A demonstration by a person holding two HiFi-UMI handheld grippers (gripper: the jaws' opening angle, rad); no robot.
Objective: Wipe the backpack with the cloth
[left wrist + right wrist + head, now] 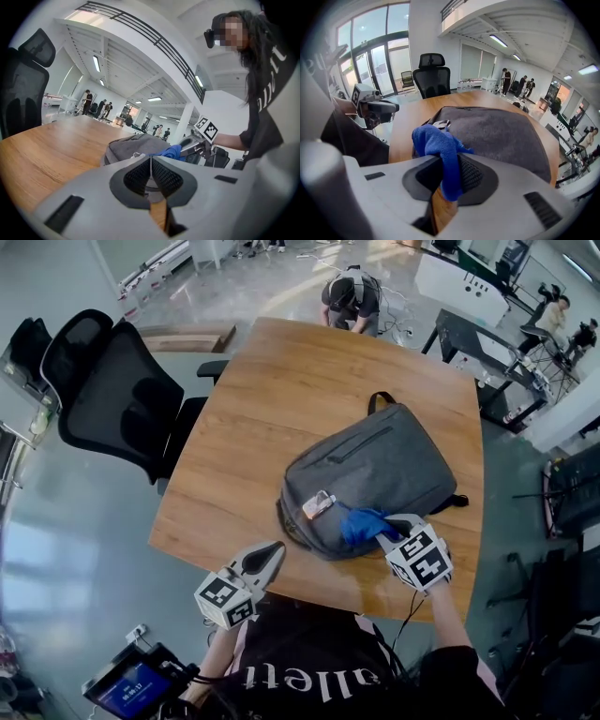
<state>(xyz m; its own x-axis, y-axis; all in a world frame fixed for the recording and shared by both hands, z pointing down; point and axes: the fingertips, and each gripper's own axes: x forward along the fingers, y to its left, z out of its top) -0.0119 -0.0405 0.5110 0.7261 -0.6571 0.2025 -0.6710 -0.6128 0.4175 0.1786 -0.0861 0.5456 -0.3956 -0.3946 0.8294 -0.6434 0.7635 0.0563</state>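
A grey backpack lies flat on the wooden table, its black handle toward the far side. A blue cloth rests on the backpack's near end, and my right gripper is shut on it. In the right gripper view the cloth hangs pinched between the jaws over the backpack. My left gripper is shut and holds nothing, hovering at the table's near edge just left of the backpack. A small tag sits on the backpack beside the cloth.
A black office chair stands at the table's left side. A person crouches beyond the far edge. Desks and equipment fill the right background. A tablet-like device sits near the floor at lower left.
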